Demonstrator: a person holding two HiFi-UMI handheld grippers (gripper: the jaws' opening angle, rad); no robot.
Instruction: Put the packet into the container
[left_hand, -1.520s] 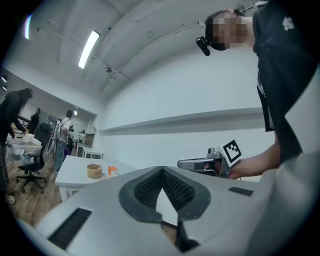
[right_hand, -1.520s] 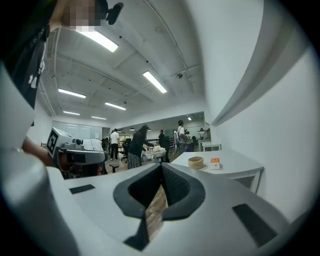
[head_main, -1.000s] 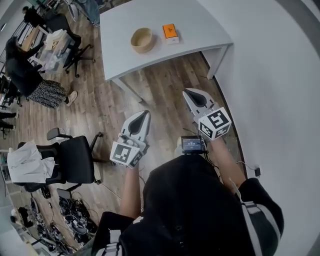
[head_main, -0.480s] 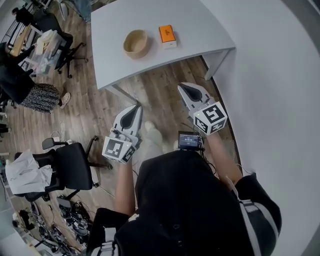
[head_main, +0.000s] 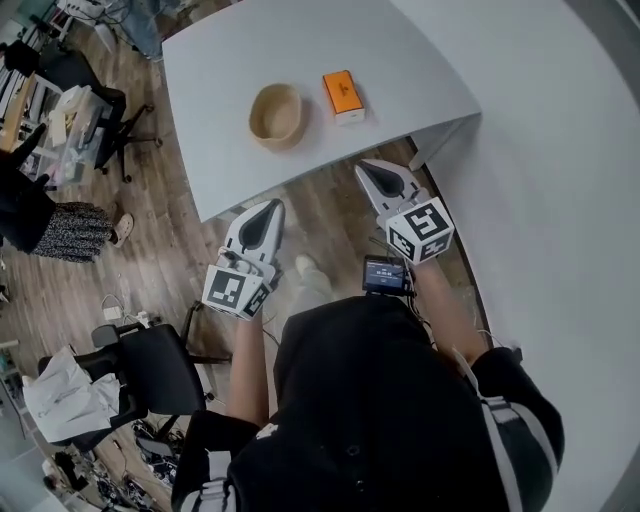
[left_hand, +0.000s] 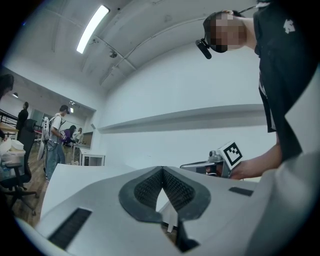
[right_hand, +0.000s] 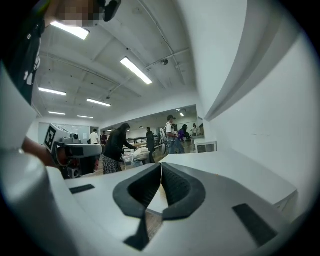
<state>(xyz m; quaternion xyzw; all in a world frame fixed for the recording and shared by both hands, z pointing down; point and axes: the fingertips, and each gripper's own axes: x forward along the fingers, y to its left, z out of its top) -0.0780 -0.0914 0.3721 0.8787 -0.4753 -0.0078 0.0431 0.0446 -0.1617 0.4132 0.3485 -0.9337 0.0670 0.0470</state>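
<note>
White table (head_main: 300, 40) carries the orange packet (head_main: 343, 93) near the container (head_main: 275, 112) — left gripper (head_main: 274, 204) and right gripper (head_main: 363, 167) have jaws pressed together, holding nothing; one should spread them before reaching the packet.

White table (head_main: 300, 50) stood on wood-plank floor (head_main: 330, 215), round wooden container (head_main: 276, 114) sat upright and empty on the tabletop toward the near edge, orange packet (head_main: 342, 92) lay flat just right of it, the two not touching.
</note>
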